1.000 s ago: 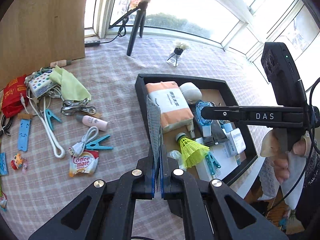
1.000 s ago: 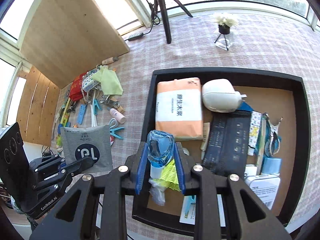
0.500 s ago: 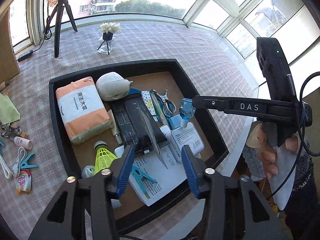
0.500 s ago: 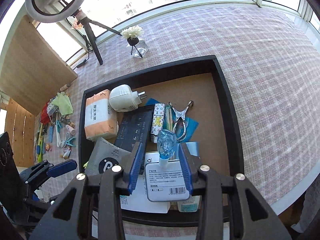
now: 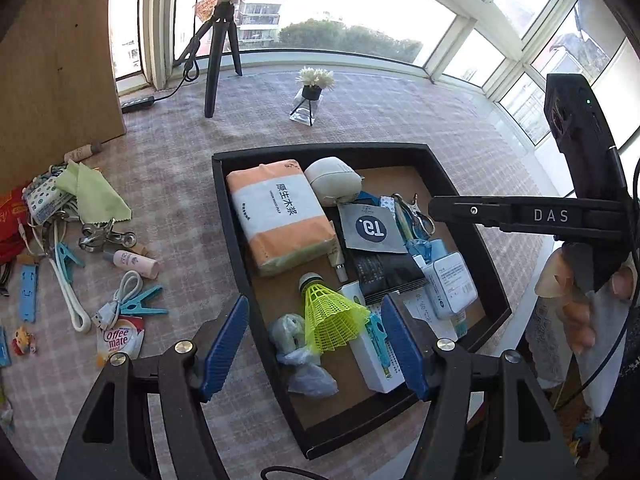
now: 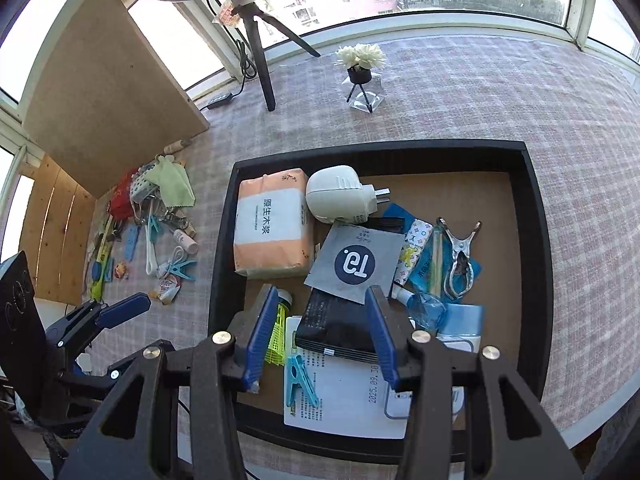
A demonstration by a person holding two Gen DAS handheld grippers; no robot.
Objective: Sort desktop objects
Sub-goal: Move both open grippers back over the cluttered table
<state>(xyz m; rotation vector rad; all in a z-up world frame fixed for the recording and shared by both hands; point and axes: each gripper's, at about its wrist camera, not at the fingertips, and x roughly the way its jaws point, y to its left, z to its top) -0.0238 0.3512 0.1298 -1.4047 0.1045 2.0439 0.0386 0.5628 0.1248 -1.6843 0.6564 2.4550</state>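
Left wrist view showed the left gripper (image 5: 314, 342) spread wide with nothing gripped, poised over the lower edge of the black tray (image 5: 224, 216); its jaws had just been opening, and the grey sachet (image 5: 370, 227) lay flat among the sorted things at the frame's centre right, evidently let go there. Right wrist view showed the right gripper (image 6: 320, 334) likewise released and empty over the tray's lower middle, the blue spray bottle (image 6: 426, 307) resting just right of it, while unsorted clutter such as the coffee creamer packet (image 5: 120, 338) waited at lower left.
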